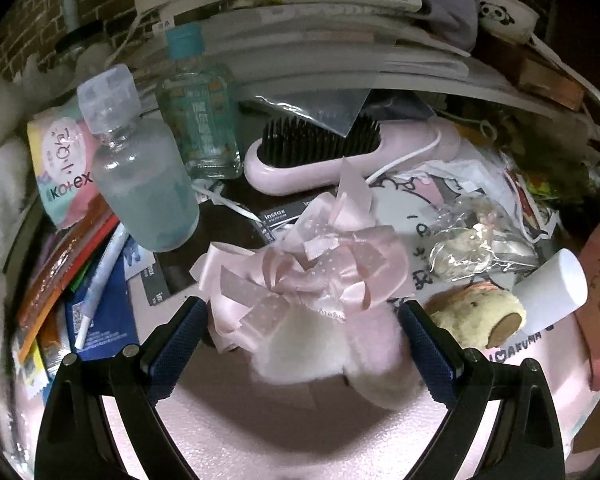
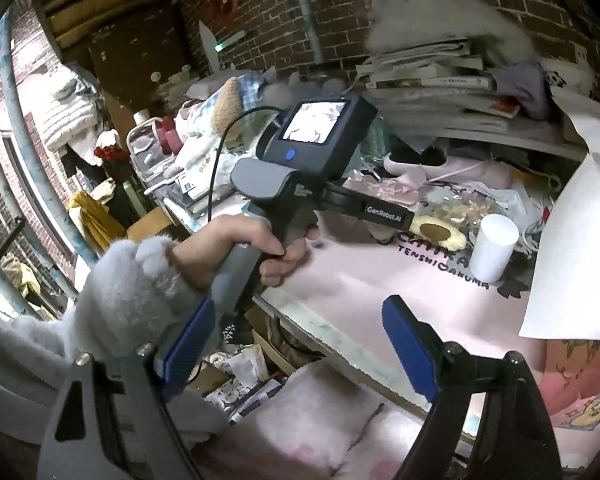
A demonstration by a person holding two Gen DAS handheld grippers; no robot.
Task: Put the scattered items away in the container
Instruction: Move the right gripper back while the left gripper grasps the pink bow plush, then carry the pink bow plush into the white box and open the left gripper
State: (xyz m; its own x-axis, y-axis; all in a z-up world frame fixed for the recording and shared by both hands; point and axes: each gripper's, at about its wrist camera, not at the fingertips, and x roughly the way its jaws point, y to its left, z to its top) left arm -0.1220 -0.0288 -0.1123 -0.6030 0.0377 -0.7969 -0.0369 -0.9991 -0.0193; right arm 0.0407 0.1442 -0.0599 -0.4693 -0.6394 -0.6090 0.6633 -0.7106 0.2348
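Left wrist view: left hand-held gripper (image 1: 302,330) spread wide around a pink bow (image 1: 308,268), pads not touching; right hand-held gripper (image 2: 300,354) released, empty, above the bench (image 2: 380,292)

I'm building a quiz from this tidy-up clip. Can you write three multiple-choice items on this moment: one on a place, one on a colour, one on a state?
1. Where does the pink ribbon bow sit relative to the left gripper?
A. Between its open fingers
B. Far off beside the books
C. Under the hairbrush

2. What colour is the body of the hairbrush?
A. Green
B. Pink
C. Black

3. What state is the right gripper in?
A. Shut on a cup
B. Shut on paper
C. Open, holding nothing

Answers:
1 A: in the left wrist view, the bow and its fluffy base lie between the two blue pads, which stand apart.
2 B: the body is pale pink, with dark bristles.
3 C: in the right wrist view, its fingers are spread with nothing between them; the white cylinder stands untouched on the pink mat.
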